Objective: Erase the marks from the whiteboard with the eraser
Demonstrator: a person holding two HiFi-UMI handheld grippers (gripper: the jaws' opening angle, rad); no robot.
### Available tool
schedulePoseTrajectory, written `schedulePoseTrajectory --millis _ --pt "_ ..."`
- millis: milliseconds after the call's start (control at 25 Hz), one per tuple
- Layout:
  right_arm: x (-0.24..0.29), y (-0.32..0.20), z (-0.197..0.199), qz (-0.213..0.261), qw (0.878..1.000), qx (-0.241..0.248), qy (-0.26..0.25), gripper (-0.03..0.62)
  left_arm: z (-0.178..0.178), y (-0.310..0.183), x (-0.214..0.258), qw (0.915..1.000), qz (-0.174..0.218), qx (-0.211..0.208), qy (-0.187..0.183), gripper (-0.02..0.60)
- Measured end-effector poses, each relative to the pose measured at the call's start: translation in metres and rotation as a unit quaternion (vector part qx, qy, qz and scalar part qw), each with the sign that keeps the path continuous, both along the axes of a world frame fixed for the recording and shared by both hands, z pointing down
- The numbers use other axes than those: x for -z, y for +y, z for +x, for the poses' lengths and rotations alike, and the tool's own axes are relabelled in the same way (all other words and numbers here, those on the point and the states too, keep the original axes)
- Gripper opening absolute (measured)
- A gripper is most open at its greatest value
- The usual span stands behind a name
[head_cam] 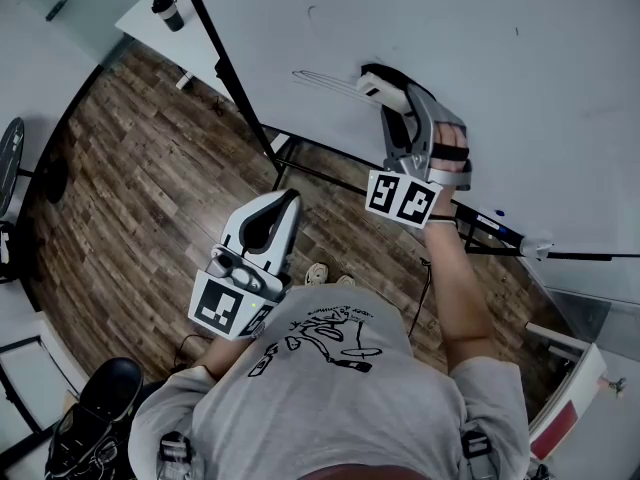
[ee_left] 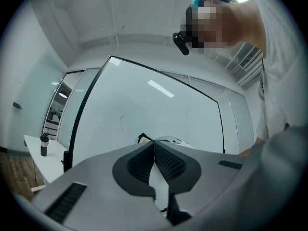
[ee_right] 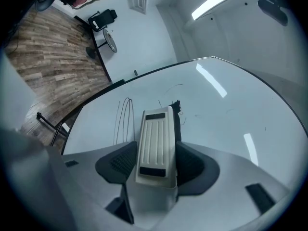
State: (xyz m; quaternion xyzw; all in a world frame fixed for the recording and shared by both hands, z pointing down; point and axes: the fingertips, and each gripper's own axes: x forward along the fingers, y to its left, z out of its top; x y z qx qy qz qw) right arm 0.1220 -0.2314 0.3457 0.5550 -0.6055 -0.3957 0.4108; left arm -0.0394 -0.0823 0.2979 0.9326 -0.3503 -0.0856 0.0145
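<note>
Two grippers, one in each of your hands.

Right gripper [ee_right: 155, 150]: jaws clamped on the eraser [ee_right: 155, 137], one pad against each long side. The eraser is cream, its ribbed back faces the camera, there is a dark patch at either end, and dark felt shows along its right edge. It sticks out lengthwise past the jaw tips toward the whiteboard [ee_right: 231, 124].

Head view: your right arm reaches up and forward. The eraser's far end is at the board face, just beside the right end of the long thin lines [head_cam: 325, 80]. Cannot tell whether the felt actually touches the surface. In the right gripper view those lines run as a narrow loop to the eraser's left. A small dark scribble [ee_right: 169, 105] sits just past its far end.

Left gripper [ee_left: 154, 146]: jaws pressed together, tips meeting, nothing between them. You hold it low, near your chest and well apart from the board, over the wood plank floor [head_cam: 130, 188]. Its camera looks up at the board, where a faint short curved mark [ee_left: 121, 121] shows left of centre.

Surroundings: the board stands in a black frame [head_cam: 236, 73]. A white table [head_cam: 195, 43] sits off to the board's left with a dark cup [head_cam: 168, 12] upright on it. A pair of light shoes [head_cam: 325, 273] is on the floor, between the two grippers in the head view. Your grey T-shirt [head_cam: 400, 408] with its black print fills the bottom of that view.
</note>
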Motion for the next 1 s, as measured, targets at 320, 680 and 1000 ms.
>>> schedulePoseTrajectory --millis 320,680,1000 --pt "-0.04 -0.007 -0.013 -0.015 1.0 0.007 0.025 0.259 -0.01 0.002 -0.006 0.9999 -0.006 0.009 -0.002 0.021" --pt "-0.06 -0.01 -0.021 -0.02 0.999 0.011 0.039 0.259 -0.018 0.008 -0.008 0.9998 -0.008 0.015 -0.005 0.021" --pt "-0.07 -0.012 -0.024 -0.025 0.999 0.017 0.044 0.259 -0.017 0.013 -0.007 0.9998 -0.008 0.013 -0.01 0.021"
